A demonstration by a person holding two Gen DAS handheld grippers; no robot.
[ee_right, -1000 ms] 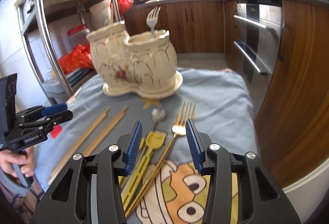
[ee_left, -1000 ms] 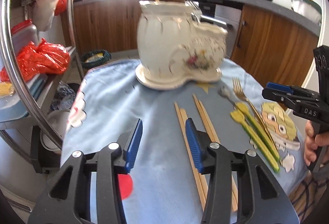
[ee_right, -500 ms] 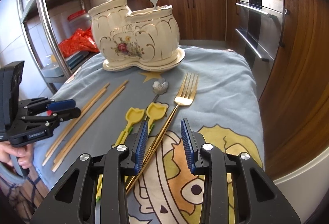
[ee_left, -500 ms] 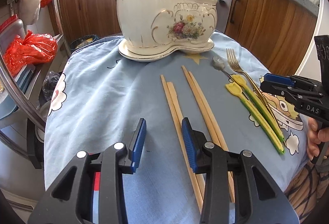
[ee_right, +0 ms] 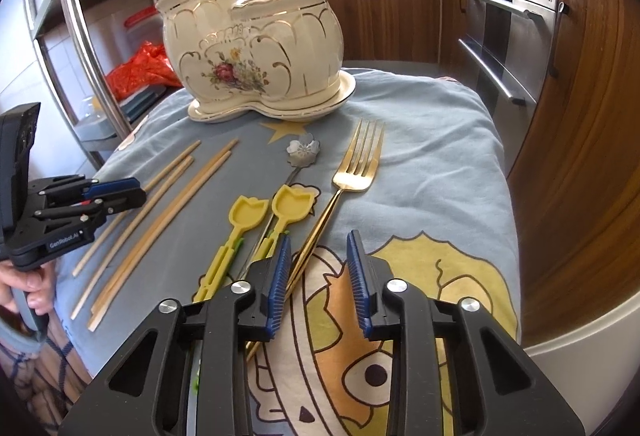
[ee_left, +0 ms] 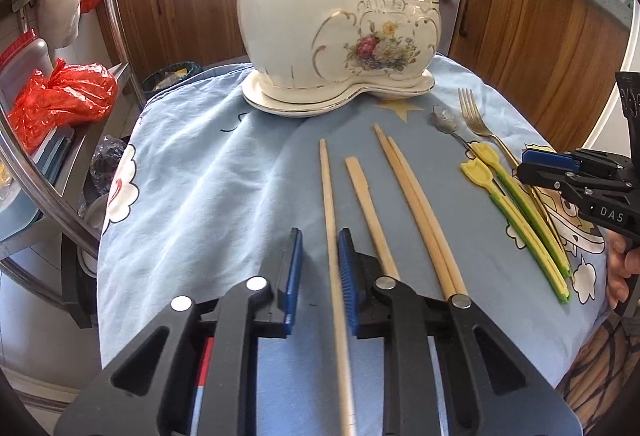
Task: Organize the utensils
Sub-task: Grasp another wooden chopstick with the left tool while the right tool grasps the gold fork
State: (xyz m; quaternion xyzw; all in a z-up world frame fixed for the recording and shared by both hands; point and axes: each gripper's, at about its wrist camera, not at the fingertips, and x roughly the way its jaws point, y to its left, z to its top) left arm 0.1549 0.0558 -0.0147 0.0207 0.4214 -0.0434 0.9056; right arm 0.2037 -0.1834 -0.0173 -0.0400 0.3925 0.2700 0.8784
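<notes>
The left gripper (ee_left: 318, 272), jaws just closing, is straddling one pale wooden chopstick (ee_left: 330, 211), pads not gripping. Only the right view is showing the right gripper (ee_right: 316, 268) narrowing around the gold metal fork (ee_right: 352, 171), unpinched.

Four chopsticks (ee_left: 416, 211), two forks (ee_right: 358, 165) (one potted) — two yellow spoons (ee_right: 290, 205)

"DAS" on right gripper (ee_left: 560, 171); perhaps "GenRobot.AI", left gripper (ee_right: 114, 193)
</notes>
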